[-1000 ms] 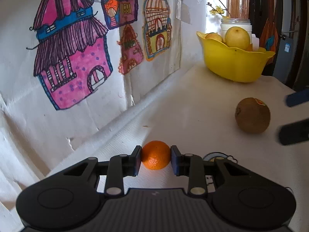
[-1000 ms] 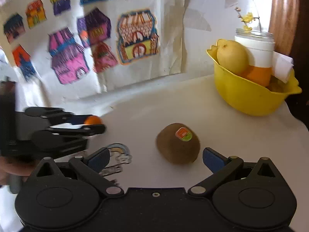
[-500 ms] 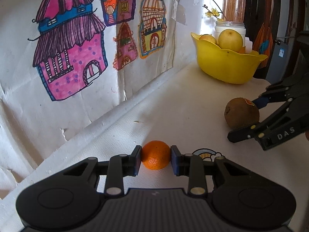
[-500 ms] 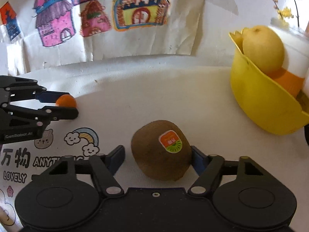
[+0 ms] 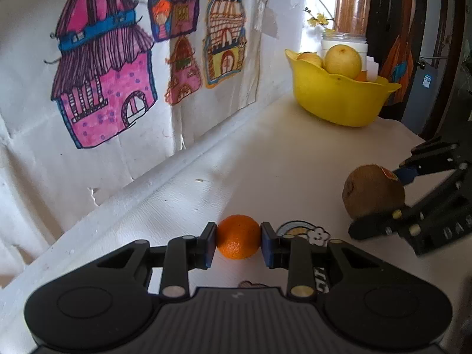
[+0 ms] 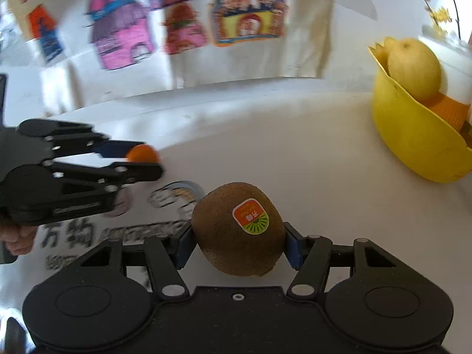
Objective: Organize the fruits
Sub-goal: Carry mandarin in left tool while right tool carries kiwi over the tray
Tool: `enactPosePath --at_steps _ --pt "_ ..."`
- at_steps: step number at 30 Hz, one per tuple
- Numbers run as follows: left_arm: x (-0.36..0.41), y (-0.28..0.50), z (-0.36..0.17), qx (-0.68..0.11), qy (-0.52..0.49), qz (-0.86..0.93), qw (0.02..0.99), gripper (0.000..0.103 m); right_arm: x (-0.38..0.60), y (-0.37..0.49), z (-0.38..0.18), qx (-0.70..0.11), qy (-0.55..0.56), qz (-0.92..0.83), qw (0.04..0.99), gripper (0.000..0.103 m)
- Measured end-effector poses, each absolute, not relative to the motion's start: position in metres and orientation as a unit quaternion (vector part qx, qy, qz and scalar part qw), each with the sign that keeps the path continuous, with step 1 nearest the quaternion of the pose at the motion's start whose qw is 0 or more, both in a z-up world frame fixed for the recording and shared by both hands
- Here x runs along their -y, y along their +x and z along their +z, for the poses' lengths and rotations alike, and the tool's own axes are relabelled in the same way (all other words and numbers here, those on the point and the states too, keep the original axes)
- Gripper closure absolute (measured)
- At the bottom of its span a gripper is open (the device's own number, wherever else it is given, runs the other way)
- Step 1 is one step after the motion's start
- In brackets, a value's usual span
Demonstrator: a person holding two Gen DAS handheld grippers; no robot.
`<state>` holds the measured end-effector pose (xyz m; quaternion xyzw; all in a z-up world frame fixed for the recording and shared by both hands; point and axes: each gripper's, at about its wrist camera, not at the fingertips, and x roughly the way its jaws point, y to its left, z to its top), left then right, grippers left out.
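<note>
Now both fruits are in hand, so I judge the picking-up step about done. My left tool (image 5: 239,240) is clenched on the small orange (image 5: 238,236), low over the white counter (image 5: 295,159) near the wall with the drawings. My right tool (image 6: 238,247) has just been closing, and its blue pads (image 6: 185,244) press on both sides of the kiwi (image 6: 238,228), which sits low at the counter; I cannot tell whether it is lifted. Next, I think, comes carrying both to the yellow bowl (image 6: 413,144) at the far end, which already has a pear (image 6: 413,69) in it. That calls for lifting above the rim before letting go.
</note>
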<state>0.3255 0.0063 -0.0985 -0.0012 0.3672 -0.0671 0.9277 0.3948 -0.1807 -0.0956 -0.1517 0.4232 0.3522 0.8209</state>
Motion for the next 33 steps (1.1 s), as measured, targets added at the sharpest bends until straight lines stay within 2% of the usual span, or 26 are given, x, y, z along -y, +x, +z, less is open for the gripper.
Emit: enactPosePath --at_steps 17,33 --pt "0.011 0.235 -0.021 -0.319 0.002 -0.086 0.944 0.069 0.214 0.259 0.007 -0.351 -0.131 0.357 0.855 0.041" --pt "0.028 0.137 0.032 -0.285 0.018 -0.097 0.953 0.069 0.254 0.149 0.052 -0.305 -0.114 0.337 0.883 0.041"
